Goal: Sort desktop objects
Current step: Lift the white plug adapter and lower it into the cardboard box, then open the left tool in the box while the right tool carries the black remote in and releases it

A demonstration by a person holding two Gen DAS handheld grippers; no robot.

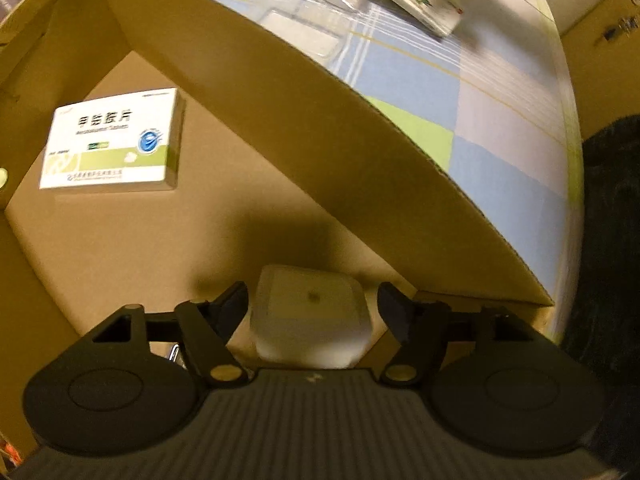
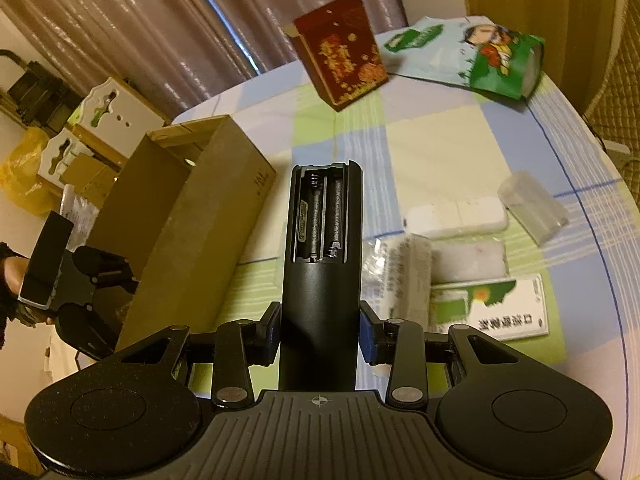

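My left gripper (image 1: 312,308) is open inside a cardboard box (image 1: 280,112). A white translucent plastic case (image 1: 310,316) sits between its fingers, with a gap on each side. A white and green medicine box (image 1: 114,142) lies flat on the box floor to the left. My right gripper (image 2: 320,332) is shut on a black remote control (image 2: 322,256), back side up, its battery bay open with two batteries showing. It holds the remote above the checked tablecloth (image 2: 440,148). The cardboard box (image 2: 192,216) and the left gripper (image 2: 92,280) show at the left of the right wrist view.
On the table lie a red patterned box (image 2: 340,52) standing upright, a green cartoon bag (image 2: 488,56), white foam blocks (image 2: 456,216), a clear plastic case (image 2: 532,208), a wrapped white packet (image 2: 404,276) and a green and white medicine box (image 2: 492,308). Curtains hang behind.
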